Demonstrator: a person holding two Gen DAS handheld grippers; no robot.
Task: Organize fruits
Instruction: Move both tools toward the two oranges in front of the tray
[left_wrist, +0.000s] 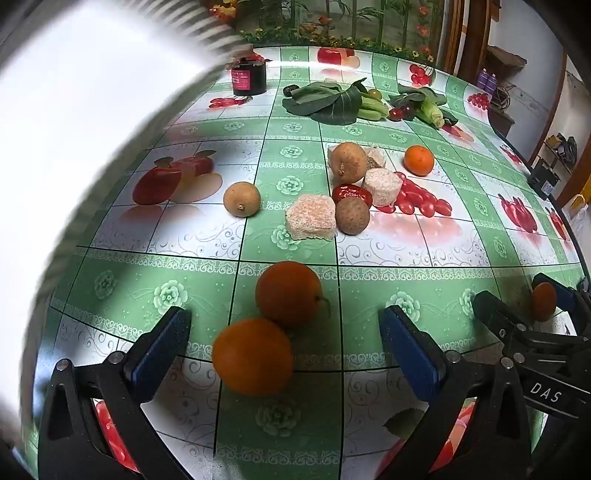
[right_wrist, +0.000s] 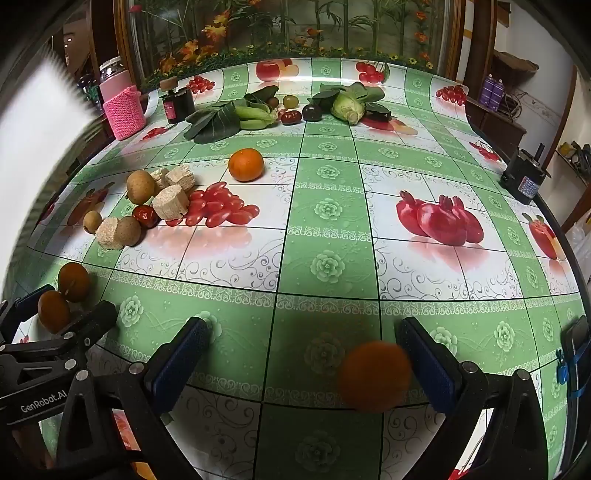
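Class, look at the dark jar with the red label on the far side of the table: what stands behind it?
From the right wrist view, a pink knitted-sleeve container stands behind the dark red-labelled jar. A blurred white shape hides that spot from the left wrist view.

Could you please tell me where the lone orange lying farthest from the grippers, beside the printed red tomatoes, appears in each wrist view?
Left wrist view: the lone orange sits upper right of centre, right of the brown fruit cluster.
Right wrist view: the same orange sits upper left of centre, above the printed tomatoes.
Shared landmark: the dark jar at the table's far edge.

Fruit-print table (right_wrist: 325, 229), oranges (left_wrist: 288, 291), greens (left_wrist: 332, 99)
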